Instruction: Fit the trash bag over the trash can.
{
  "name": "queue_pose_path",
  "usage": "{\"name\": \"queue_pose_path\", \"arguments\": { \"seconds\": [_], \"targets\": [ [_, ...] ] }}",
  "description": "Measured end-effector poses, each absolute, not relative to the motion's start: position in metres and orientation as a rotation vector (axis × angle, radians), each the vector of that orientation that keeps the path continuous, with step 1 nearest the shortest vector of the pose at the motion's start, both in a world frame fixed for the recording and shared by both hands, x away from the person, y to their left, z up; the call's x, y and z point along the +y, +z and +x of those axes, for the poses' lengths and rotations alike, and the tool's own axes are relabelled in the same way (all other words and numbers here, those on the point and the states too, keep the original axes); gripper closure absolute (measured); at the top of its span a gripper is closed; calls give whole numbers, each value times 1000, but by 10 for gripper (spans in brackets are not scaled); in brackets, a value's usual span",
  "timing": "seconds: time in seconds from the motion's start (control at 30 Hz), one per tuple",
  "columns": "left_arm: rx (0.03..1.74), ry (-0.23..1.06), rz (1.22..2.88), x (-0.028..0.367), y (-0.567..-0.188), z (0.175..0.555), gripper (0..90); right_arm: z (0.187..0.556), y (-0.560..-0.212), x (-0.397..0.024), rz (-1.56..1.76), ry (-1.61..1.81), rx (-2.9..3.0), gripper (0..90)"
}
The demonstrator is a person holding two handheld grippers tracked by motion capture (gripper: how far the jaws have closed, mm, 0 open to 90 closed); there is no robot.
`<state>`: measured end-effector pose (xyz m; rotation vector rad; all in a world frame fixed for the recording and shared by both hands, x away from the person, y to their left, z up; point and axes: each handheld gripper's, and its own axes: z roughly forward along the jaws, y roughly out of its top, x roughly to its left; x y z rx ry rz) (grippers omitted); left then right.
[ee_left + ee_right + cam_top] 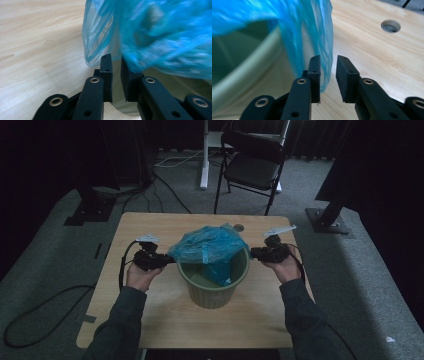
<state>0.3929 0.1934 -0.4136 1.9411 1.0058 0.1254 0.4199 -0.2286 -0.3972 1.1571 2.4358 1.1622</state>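
A green bin (214, 285) stands mid-table (150, 225), with a blue plastic bag (209, 245) draped over its rim. The left gripper (116, 67) and right gripper (328, 68) flank it, each with jaws slightly parted, gripping nothing, the bag's edge just in front.

Wooden table (150, 310) bearing green bin (212, 287)
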Motion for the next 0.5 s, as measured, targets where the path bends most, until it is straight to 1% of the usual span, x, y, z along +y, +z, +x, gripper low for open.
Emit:
{"name": "queue_pose_path", "arguments": {
  "seconds": [0.3,0.5],
  "targets": [
    [946,156,1915,198,-401,375,723,410,-375,-230,1069,1299,2359,668],
    [919,183,1912,198,-394,371,667,404,-368,-229,1015,1403,2351,638]
  ]
}}
